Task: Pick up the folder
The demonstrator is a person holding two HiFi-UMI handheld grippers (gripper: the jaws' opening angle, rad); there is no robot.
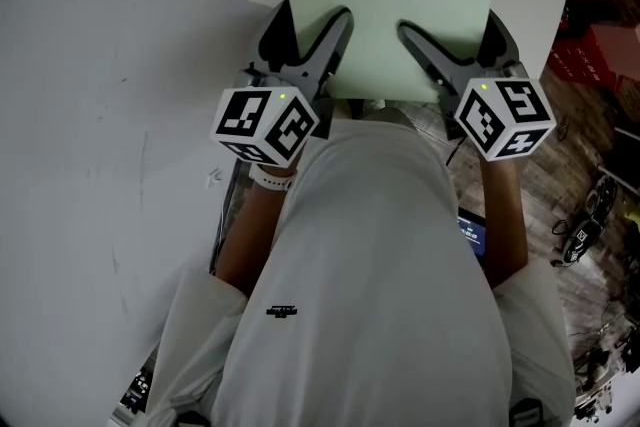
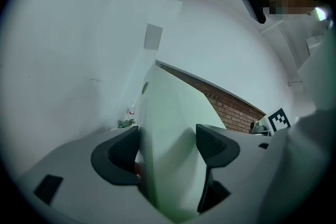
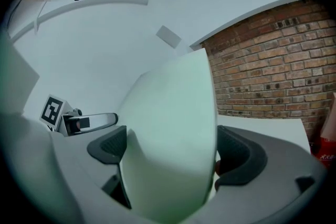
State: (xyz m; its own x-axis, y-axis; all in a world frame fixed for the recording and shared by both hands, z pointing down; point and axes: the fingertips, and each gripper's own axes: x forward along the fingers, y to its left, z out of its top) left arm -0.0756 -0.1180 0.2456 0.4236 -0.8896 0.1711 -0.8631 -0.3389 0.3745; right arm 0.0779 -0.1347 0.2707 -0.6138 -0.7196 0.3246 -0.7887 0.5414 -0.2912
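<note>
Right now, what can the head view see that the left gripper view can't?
Only the head view shows the wooden floor, a red box and the person's forearms. Only the left gripper view shows the brick wall and a small grey square on the white wall. Both show the pale green folder clamped in the left tool. The right tool grips it too, but the left gripper view catches only its marker cube.
</note>
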